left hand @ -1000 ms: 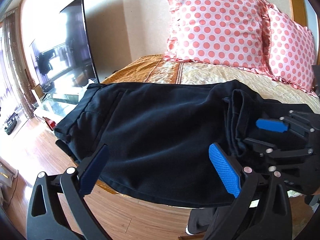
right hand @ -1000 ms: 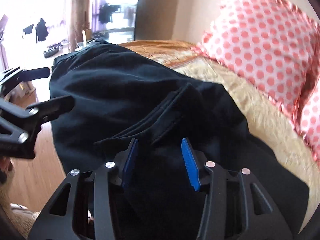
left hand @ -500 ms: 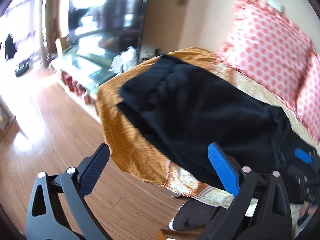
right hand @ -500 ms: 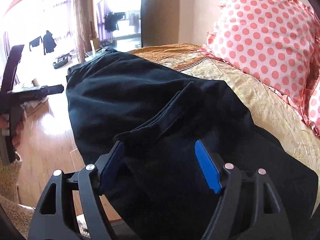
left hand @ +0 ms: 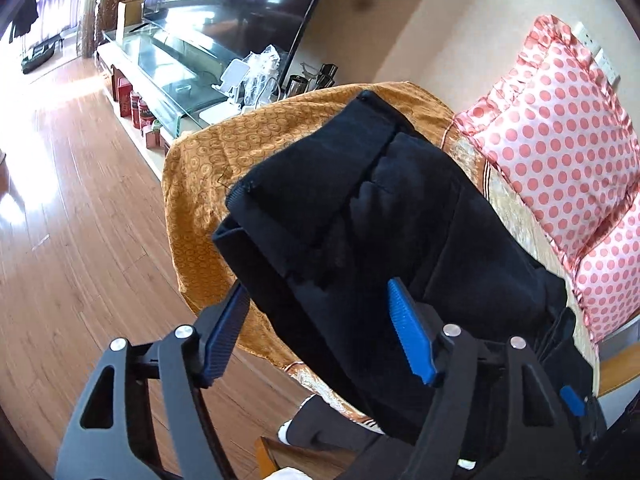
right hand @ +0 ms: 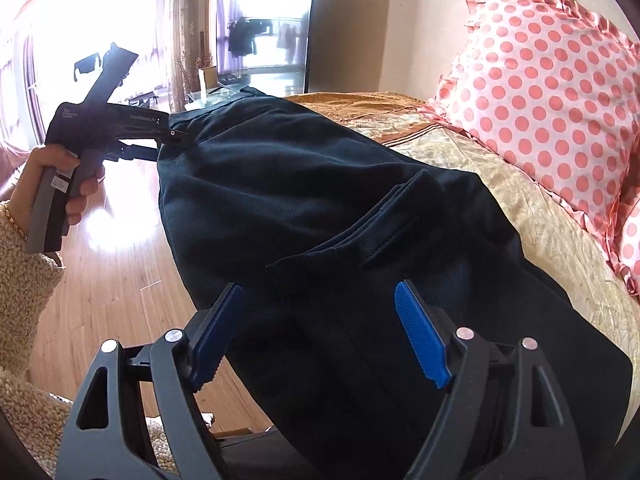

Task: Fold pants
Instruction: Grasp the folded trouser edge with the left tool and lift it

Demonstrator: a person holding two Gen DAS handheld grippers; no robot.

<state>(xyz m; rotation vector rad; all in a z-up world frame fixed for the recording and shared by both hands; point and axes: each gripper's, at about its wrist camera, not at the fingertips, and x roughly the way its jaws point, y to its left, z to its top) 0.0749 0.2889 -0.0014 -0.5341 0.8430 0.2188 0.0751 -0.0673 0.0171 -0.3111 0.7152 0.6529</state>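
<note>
Black pants (left hand: 400,216) lie lengthwise on the bed, also filling the right wrist view (right hand: 304,184). My left gripper (left hand: 318,332) reaches over their near edge at the waistband end. Its jaws are closing with cloth between them, and the pads show no pinch on it. In the right wrist view a hand holds that left gripper (right hand: 166,142) at the far corner of the pants. My right gripper (right hand: 318,340) stands over the folded-back leg end (right hand: 380,216). Its jaws are opening with cloth lying between them, untouched by the pads. One blue pad (left hand: 572,402) of it shows in the left wrist view.
The orange and gold bed cover (left hand: 200,168) drops off at the near edge to a wooden floor (left hand: 80,220). Pink dotted pillows (right hand: 552,92) line the back. A television (left hand: 240,4) on a glass stand (left hand: 160,68) sits beyond the bed's left end.
The left gripper swung from the middle of the pants to their waistband end, rolled, and narrowed its jaws over the edge. The right gripper's jaws widened off the folded cloth and barely moved.
</note>
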